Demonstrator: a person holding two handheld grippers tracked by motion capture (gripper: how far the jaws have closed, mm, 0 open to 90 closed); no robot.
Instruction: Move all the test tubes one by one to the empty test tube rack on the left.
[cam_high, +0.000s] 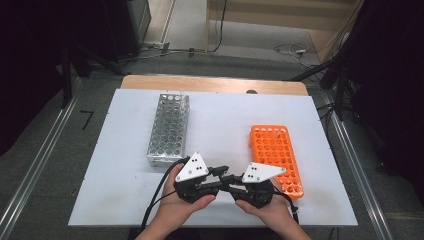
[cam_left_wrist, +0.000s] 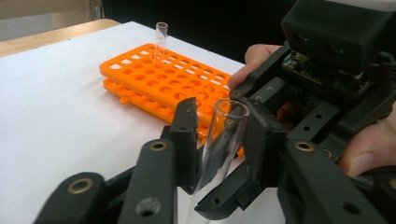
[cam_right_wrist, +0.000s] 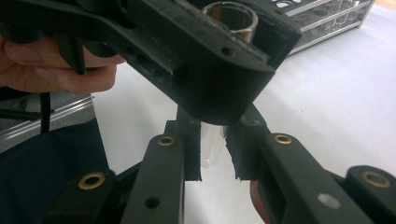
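Note:
A clear glass test tube (cam_left_wrist: 219, 149) is held between both grippers over the table's front edge. My left gripper (cam_left_wrist: 222, 126) is shut on its upper part, just under the open rim (cam_right_wrist: 231, 14). My right gripper (cam_right_wrist: 213, 149) closes on the tube's rounded lower end (cam_right_wrist: 211, 147) from the other side. In the high view the left gripper (cam_high: 222, 175) and the right gripper (cam_high: 234, 180) meet tip to tip. An orange tube rack (cam_high: 276, 150) lies to the right with one tube (cam_left_wrist: 160, 42) standing in it. A metal tube rack (cam_high: 169, 127) stands at the left.
The white board (cam_high: 220, 115) covers a wooden table. Bare board lies between the two racks and left of my hands. Black stands and cables line the floor at both sides.

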